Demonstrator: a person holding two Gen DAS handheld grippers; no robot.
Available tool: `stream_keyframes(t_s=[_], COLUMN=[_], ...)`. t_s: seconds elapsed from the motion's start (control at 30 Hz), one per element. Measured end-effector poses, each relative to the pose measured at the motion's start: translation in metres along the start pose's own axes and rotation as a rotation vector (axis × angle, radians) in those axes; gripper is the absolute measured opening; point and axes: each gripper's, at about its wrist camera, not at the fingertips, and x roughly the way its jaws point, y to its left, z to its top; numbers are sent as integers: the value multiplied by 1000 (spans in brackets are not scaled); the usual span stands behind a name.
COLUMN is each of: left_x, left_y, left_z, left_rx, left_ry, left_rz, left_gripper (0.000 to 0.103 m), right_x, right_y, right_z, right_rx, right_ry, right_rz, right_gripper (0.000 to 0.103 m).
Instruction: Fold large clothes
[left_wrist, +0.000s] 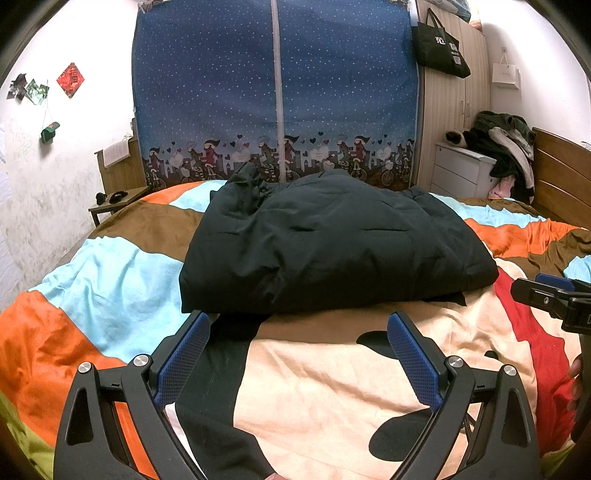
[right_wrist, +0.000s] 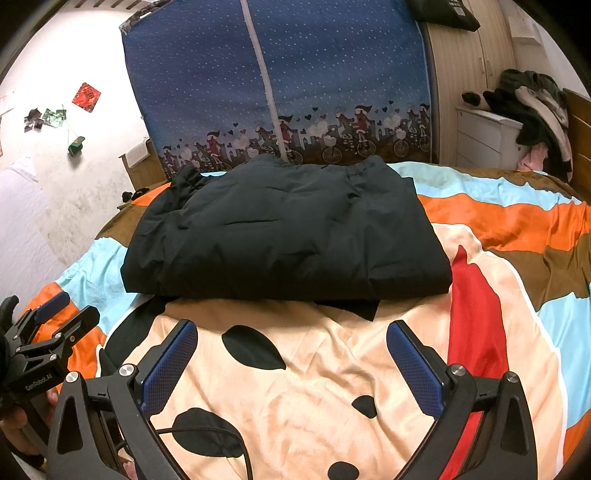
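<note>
A dark padded jacket (left_wrist: 332, 243) lies folded into a thick rectangular bundle in the middle of the bed; it also shows in the right wrist view (right_wrist: 288, 236). My left gripper (left_wrist: 299, 325) is open and empty, just in front of the bundle's near edge. My right gripper (right_wrist: 291, 332) is open and empty, a little back from the bundle's near edge. The right gripper shows at the right edge of the left wrist view (left_wrist: 554, 299), and the left gripper at the left edge of the right wrist view (right_wrist: 55, 325).
A colourful cartoon bedspread (left_wrist: 332, 387) covers the bed. A blue fabric wardrobe (left_wrist: 277, 92) stands behind it. A white drawer unit (left_wrist: 461, 170) with piled clothes (left_wrist: 506, 147) stands at the right, by the wooden headboard (left_wrist: 561, 173). A small table (left_wrist: 118, 203) stands at the left.
</note>
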Motion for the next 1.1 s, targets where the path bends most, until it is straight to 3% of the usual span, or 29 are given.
stream_keyframes(t_s=[0.63,1.1], left_x=[0,-4], left_y=[1,2], left_z=[-1,-10], left_rx=[-9,0], left_ry=[18,34], left_rz=[-17,27], left_gripper=[94,94], right_x=[-1,0], right_y=[-1,-1], right_z=[0,2], right_rx=[3,7], right_ry=[5,6], right_rz=[2,1], right_gripper=[103,103])
